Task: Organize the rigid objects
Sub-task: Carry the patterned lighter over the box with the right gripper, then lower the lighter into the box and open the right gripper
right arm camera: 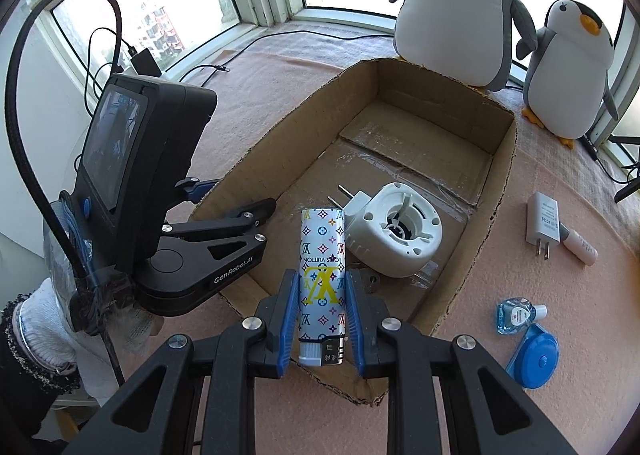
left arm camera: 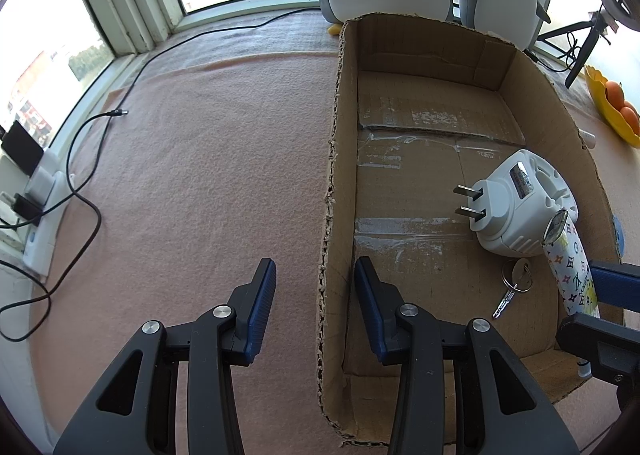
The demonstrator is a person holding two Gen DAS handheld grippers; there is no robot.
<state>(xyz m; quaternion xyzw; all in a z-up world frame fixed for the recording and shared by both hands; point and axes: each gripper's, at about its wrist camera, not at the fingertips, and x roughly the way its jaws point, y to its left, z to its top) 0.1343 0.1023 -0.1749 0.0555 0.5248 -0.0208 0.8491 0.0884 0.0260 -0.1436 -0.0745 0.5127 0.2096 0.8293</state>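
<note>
Right gripper (right arm camera: 322, 323) has its jaws closed on the patterned lighter (right arm camera: 322, 279), pads on both long sides, metal head toward the wrist, body pointing forward over the near end of the cardboard box (right arm camera: 502, 191). Looks like a hold meant for dropping it in with the rest: a white plug-in device (right arm camera: 394, 237) and a key (left arm camera: 514, 285) on a ring already lie on the box floor near that corner. Left gripper (left arm camera: 315, 309) is wide open and holds nothing; its fingers straddle the box's left wall, one outside over the pink cloth (left arm camera: 208, 159), one inside, probably ready to steady the box. Still outside on the cloth, right of the box: white charger (right arm camera: 543, 225), pink tube (right arm camera: 580, 247), small blue bottle (right arm camera: 516, 315), blue round case (right arm camera: 536, 359). Unclear: whether the lighter tip touches the white device or just overlaps it in view; in the right view the key is mostly hidden behind the right finger. The lighter's lower end is cut off by the right gripper in the left view. Two plush penguins (right arm camera: 460, 15) sit behind the box, heads partly cropped.
</note>
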